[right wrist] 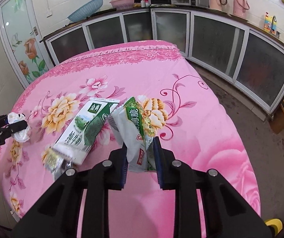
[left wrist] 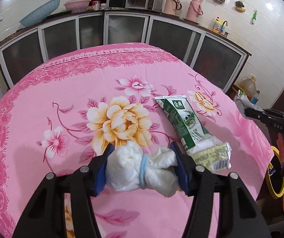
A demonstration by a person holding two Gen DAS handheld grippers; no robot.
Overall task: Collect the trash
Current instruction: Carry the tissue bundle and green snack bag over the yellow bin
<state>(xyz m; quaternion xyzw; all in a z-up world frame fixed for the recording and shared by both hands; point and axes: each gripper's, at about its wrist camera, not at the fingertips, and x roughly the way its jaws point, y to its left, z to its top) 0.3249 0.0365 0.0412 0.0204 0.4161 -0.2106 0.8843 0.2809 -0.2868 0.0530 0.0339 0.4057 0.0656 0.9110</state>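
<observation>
Left wrist view: low in the frame, the left hand-held gripper point(left wrist: 142, 166) pinches a crumpled white tissue wad point(left wrist: 140, 168) ringed by a blue band, its pads pressing both ends. Right of centre a green-and-white milk carton point(left wrist: 183, 123) marked "金典" lies on the table point(left wrist: 42, 103) under its pink floral cloth, uncollected. "DAS" shows on the other tool at right.

Right wrist view: at centre, the right hand-held gripper point(right wrist: 141, 158) clamps a green-and-white snack wrapper point(right wrist: 140, 130) reading "薄脆". I judge two pieces picked up, none binned, and the carton left.
</observation>
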